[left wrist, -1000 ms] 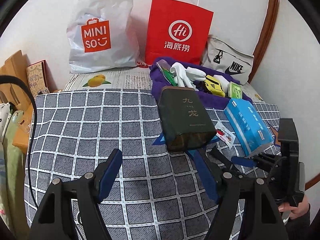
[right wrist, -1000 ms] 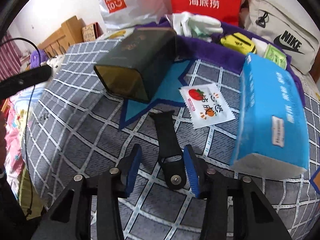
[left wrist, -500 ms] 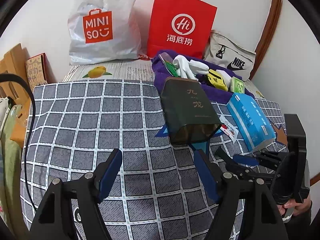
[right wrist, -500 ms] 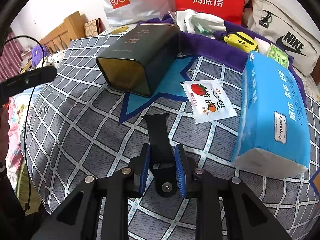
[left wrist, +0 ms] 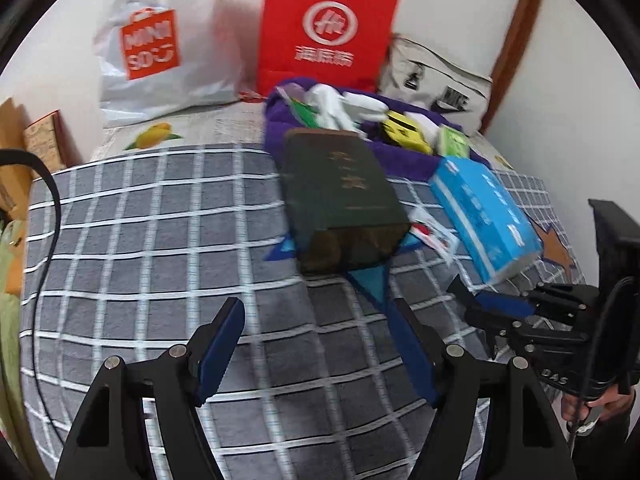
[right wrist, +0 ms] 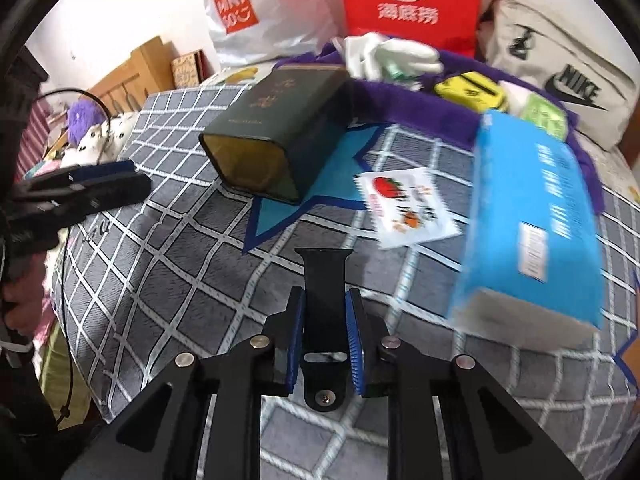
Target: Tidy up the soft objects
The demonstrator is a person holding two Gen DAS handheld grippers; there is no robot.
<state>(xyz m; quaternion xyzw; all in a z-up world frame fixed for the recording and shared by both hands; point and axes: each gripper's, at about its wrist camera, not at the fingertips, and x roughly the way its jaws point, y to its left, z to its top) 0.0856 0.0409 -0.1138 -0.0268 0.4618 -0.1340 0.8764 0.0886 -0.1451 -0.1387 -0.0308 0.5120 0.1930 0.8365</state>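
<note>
The right gripper has its fingers clamped on the black strap, just off the blanket beside the tin. Slick, floppy (it looks so), it could slide out. The left gripper hangs apart, empty.

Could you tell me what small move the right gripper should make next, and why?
Probably lift the strap straight up off the blanket. The right gripper has both pads against the strap's sides, so the grasp looks set, while the left gripper is open with nothing in it. The tin and tissue pack lie apart from the strap.
</note>
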